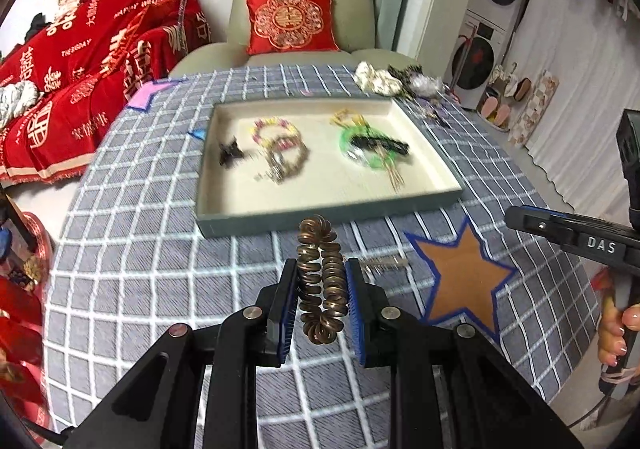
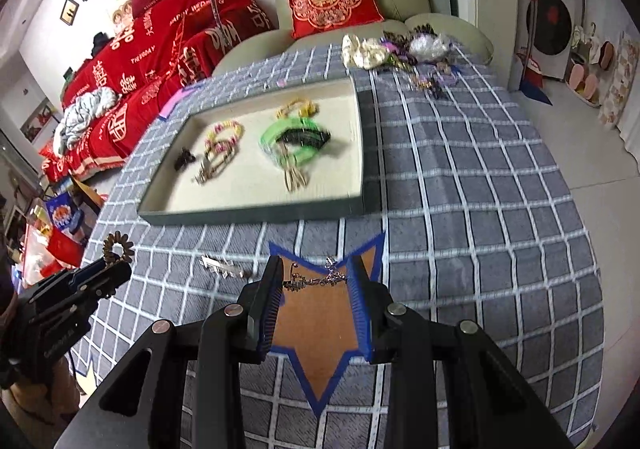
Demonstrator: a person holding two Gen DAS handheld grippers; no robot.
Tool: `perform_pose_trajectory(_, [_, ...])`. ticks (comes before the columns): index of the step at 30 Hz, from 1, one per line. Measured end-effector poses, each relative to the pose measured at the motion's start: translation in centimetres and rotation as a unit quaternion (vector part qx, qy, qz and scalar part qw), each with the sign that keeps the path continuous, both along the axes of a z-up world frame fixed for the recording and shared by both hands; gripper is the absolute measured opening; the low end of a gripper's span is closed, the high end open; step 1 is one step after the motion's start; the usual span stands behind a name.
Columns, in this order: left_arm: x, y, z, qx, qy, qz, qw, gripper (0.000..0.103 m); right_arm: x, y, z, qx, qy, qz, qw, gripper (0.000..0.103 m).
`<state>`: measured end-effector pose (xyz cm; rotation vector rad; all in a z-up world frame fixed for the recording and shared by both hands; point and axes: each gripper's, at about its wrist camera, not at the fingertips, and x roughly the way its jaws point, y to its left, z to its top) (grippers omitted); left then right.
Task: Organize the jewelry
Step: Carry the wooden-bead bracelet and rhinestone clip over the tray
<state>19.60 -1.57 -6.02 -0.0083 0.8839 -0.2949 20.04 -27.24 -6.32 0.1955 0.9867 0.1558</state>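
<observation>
We view a tabletop covered with a grey cloth checked in white, both hand-held grippers raised above its near edge. The left hand-held gripper pinches a bronze-coloured spiral coil hair tie between its blue pads; the loop stands up out of the jaws and hangs a little below them. We judge this coil light, springy and soft: it flattens under pressure and may spring out sideways, so a hold across both strands near the middle of the loop, as here, seems soundest.

The right hand-held gripper has its jaws partly closed on a thin silver-coloured chain with small pendants, which spans the gap between the pads above an orange star outlined in blue tape. We judge the chain very light, limp and slippery, liable to slide or tangle; it is best taken on a bunched length, not on a single link.

A small silver-coloured hair clip lies on the cloth near the near edge, just beside the star.

Towards the middle of the tabletop sits a shallow grey-green rectangular tray with a cream lining. It already holds a green bangle, beaded bracelets and a small black claw clip. More loose accessories are heaped at the far right corner.
</observation>
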Motion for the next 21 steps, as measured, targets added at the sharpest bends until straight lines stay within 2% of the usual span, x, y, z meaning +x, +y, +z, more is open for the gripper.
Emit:
perform_pose_trajectory(14, [6.1,0.8,0.9,0.000,-0.004,0.015,0.9999,0.031,5.6,1.1,1.4,0.006,-0.011,0.018,1.000,0.035])
perform_pose_trajectory(21, [9.1,0.5,-0.1,0.007,0.008,0.022,0.9997,0.031,8.7,1.8,0.8,0.014,-0.003,0.020,1.000,0.035])
